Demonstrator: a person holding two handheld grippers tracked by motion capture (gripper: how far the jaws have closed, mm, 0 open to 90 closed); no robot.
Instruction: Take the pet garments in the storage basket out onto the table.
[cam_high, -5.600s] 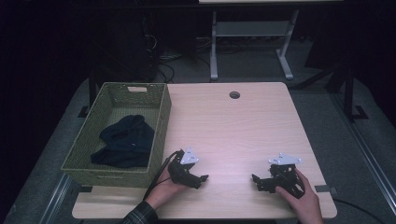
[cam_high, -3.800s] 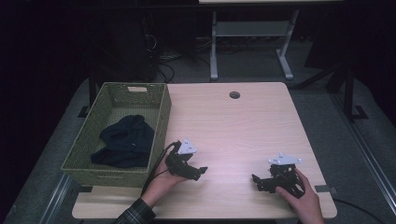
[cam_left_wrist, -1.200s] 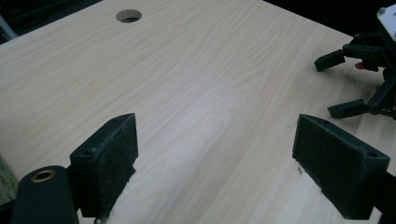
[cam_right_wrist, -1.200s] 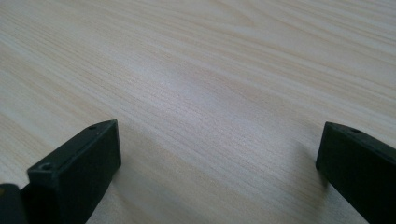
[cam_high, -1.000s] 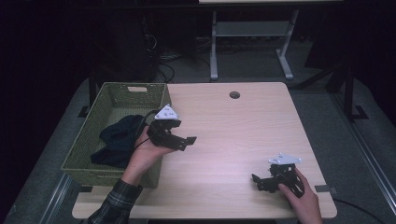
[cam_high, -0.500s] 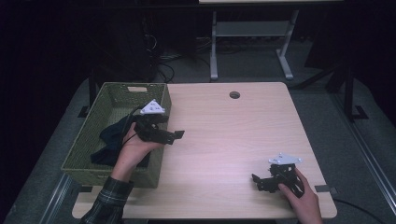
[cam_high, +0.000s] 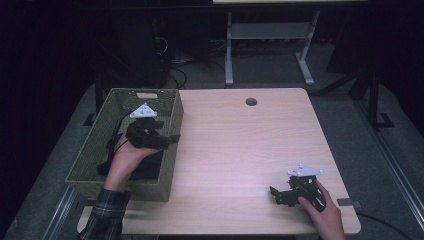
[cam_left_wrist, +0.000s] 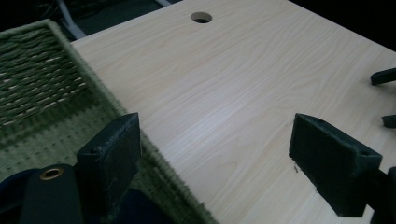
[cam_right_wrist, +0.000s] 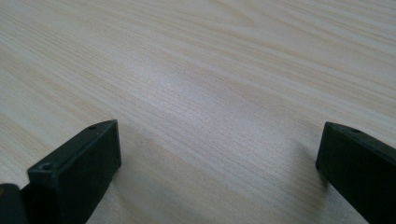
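Dark cloth (cam_high: 145, 167) lies lengthwise in basket (cam_high: 172, 125); left hand-held gripper (cam_high: 170, 138) above, spread wide.

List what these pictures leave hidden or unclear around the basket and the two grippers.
- Dark cloth in the basket: high view, mostly covered by the left hand and left gripper; what garment it is, too dark to tell.
- Cloth, left gripper view: cut off by the bottom edge.
- Right gripper: high view, too small to judge its jaws; its own view shows them apart.

Both grippers' fingers (cam_left_wrist: 109, 156) wide apart.
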